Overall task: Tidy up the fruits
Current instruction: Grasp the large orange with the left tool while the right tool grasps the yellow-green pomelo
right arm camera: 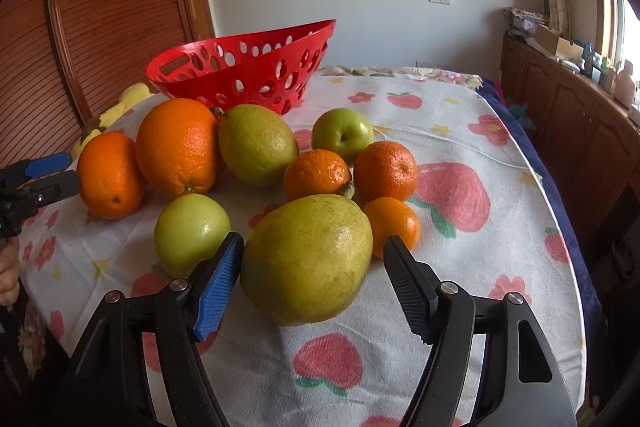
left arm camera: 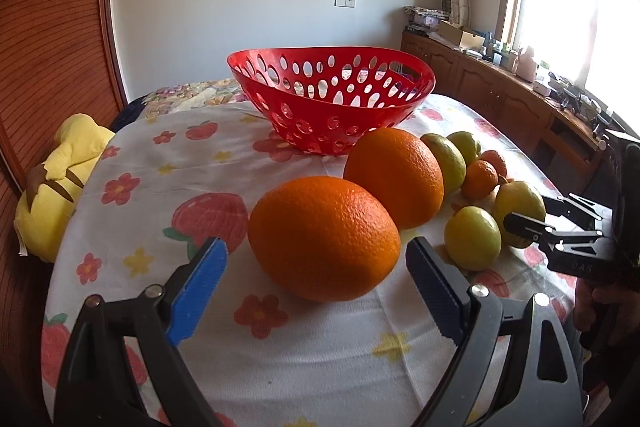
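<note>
The near orange (left arm camera: 324,239) hides the lower left of the second orange (left arm camera: 396,177) behind it. That one covers most of a pear (left arm camera: 450,159), and only the top of a green apple (left arm camera: 466,143) shows past the pear. The right gripper (left arm camera: 524,225) stands before another pear (left arm camera: 520,201); whether its fingers touch the fruit I cannot tell. The basket's (left arm camera: 332,95) inside bottom is hidden by its own wall. A yellow plush toy (left arm camera: 60,183) lies partly under the table edge, and in the right wrist view oranges cover nearly all of it. The small things on the cabinet (left arm camera: 520,95) by the window are too small and too bright to name. Both gripper bodies are cut by the lower edge.
</note>
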{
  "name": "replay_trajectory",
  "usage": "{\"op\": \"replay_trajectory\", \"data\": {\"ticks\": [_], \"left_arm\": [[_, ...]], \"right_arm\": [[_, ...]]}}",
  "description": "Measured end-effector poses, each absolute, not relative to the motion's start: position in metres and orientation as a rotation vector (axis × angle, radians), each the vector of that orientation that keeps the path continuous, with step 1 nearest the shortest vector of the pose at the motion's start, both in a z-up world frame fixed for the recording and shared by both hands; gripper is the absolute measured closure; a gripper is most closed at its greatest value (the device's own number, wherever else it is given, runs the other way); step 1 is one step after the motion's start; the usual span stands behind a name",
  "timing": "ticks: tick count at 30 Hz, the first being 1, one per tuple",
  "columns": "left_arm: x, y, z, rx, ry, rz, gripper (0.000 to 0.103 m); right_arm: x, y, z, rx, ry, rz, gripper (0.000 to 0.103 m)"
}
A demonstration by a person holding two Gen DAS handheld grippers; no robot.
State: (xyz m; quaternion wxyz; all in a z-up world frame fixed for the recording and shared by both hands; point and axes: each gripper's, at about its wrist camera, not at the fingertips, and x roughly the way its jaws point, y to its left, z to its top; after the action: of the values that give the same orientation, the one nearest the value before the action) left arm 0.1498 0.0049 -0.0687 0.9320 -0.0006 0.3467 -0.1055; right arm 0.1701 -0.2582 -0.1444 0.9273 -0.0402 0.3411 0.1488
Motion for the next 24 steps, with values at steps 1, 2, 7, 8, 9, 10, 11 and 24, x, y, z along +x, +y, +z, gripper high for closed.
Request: {"op": "replay_trajectory", "data": {"ticks": [1, 2, 7, 8, 9, 10, 11, 24], "left_arm": [[0.151, 0.005, -0.069, -0.003, 0.709, -0.216, 0.012], [0.153, 0.005, -0.069, -0.004, 0.710, -0.216, 0.012], [0.162, 0.005, -0.072, -0.012, 0.730, -0.222, 0.011], [0.164, 0.005, -0.072, -0.011, 0.733, -0.221, 0.011], [0.166, 0.004, -0.073, -0.009, 0.737, -0.221, 0.011], [0.167, 0.004, -0.074, -0.009, 0.741, -0.223, 0.010], [0.169, 0.004, -0.075, -0.012, 0.744, -0.229, 0.010], [0.187, -0.005, -0.081, 0.001, 0.779, -0.260, 0.007]], "right_arm": [[0.170, -0.258, -0.144, -0.082, 0.697, 0.307, 0.028], [0.170, -0.257, -0.144, -0.085, 0.696, 0.313, 0.028], [0.171, -0.252, -0.144, -0.120, 0.700, 0.318, 0.031], [0.171, -0.251, -0.145, -0.123, 0.699, 0.316, 0.031], [0.170, -0.251, -0.146, -0.122, 0.696, 0.314, 0.032], [0.170, -0.251, -0.146, -0.122, 0.695, 0.312, 0.032], [0.169, -0.251, -0.148, -0.124, 0.693, 0.310, 0.033], [0.165, -0.254, -0.154, -0.105, 0.669, 0.298, 0.037]]}}
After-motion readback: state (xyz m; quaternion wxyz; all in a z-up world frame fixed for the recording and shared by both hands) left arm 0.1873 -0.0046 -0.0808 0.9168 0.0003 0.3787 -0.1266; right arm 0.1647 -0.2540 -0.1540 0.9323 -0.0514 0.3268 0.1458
